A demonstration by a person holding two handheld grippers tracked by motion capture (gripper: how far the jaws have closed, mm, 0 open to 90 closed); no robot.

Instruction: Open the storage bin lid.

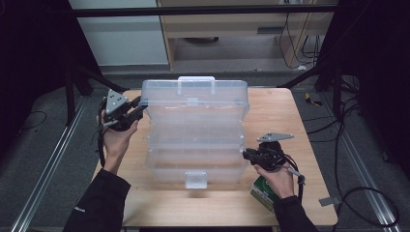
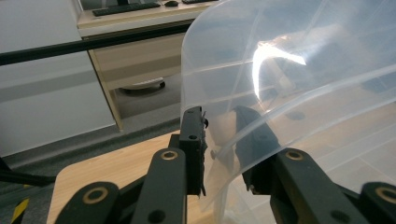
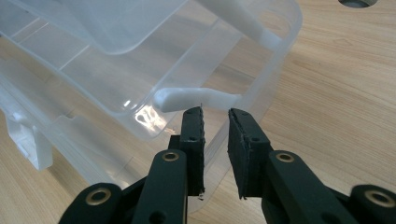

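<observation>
A: Largest item first?

B: One wooden table point(image 1: 300, 125), pale top, on grey carpet. Two metal floor rails point(image 1: 48, 164) run along its sides.

A: Next?

B: One clear plastic organizer box point(image 1: 196, 130), mid-table, tiered trays fanned open, top section with a white handle point(image 1: 196, 84) at the far side. One white latch point(image 1: 196, 180) on its near edge. In the right gripper view a white hinge arm point(image 3: 196, 98) links two tiers.

A: Behind it?

B: One wooden cabinet point(image 1: 232, 29) and one white panel point(image 1: 121, 34) beyond the far edge; one dark bar point(image 1: 203, 9) crosses in front of them. Loose cables point(image 1: 348, 193) on the floor at right.

A: Grippers?

B: Two. The left gripper point(image 1: 138, 107) sits at the box's upper left corner; in the left gripper view the clear wall's edge passes between its jaws, one jaw seen through the plastic. Whether the pads press on it I cannot tell. The right gripper point(image 1: 245, 154) is at the right side of the lower tier; its jaws stand a little apart, astride the tray's wall, just below the hinge arm, and whether they clamp it I cannot tell.

A: Smallest?

B: One green and white carton point(image 1: 263, 191), near right corner, partly under the right hand.
</observation>
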